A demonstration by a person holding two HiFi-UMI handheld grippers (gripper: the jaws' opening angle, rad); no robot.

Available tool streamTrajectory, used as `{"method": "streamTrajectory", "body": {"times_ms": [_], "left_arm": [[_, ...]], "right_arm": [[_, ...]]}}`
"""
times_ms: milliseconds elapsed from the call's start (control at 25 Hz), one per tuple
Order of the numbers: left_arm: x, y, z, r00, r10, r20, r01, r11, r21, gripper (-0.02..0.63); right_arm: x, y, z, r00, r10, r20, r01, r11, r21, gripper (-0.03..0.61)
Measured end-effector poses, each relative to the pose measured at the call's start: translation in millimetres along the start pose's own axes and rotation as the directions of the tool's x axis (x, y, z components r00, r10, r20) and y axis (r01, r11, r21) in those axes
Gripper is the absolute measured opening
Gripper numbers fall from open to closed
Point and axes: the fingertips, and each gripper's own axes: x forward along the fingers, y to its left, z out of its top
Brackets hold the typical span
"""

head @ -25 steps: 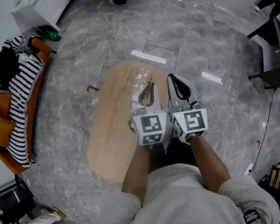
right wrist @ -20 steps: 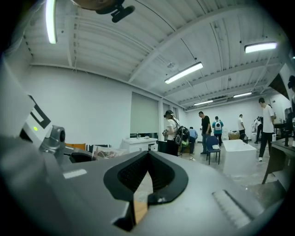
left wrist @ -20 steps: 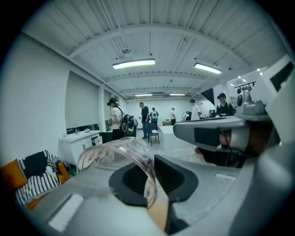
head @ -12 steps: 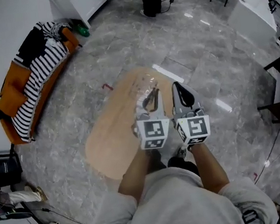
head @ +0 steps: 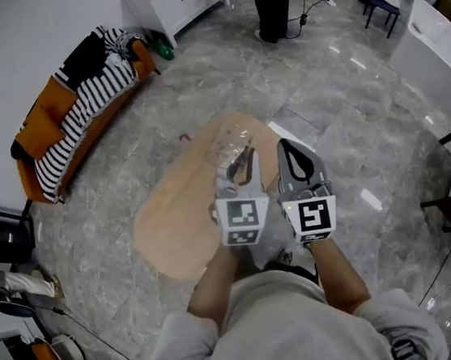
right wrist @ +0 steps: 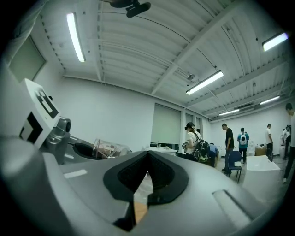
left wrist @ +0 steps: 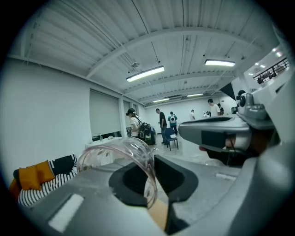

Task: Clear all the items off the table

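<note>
The left gripper (head: pixel 240 163) is pinching the wall of a clear glass cup (head: pixel 231 140), its fingers closed on the rim. The cup is jutting ahead of the tips and leaning to their left (left wrist: pixel 119 154). Just to the right, the right gripper (head: pixel 293 155) is hovering with its fingers pressed together and nothing between them. The two grippers are riding side by side with a narrow gap between them.

Below the fingers, the oval wooden table (head: pixel 173 214) is showing bare wood. Its rounded far edge is lying just beyond the cup, and its right edge is running under the right gripper's fingers. Grey tiled floor (head: pixel 349 119) is opening wide ahead and to the right of the tips. Well off to the left, a sofa (head: pixel 78 111) draped in striped cloth is lining the wall.
</note>
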Motion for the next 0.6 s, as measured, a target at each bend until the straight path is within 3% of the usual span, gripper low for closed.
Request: {"method": "streamTrajectory", "body": {"times_ms": [600], "left_arm": [[-7.4,-74.0,31.9,0.996,-0.077,0.042,0.075,0.996,0.054,0.060]], "right_arm": [[-52.9,-34.5,27.7,0.996,-0.003,0.084,0.005,1.000,-0.023,0.006]]}}
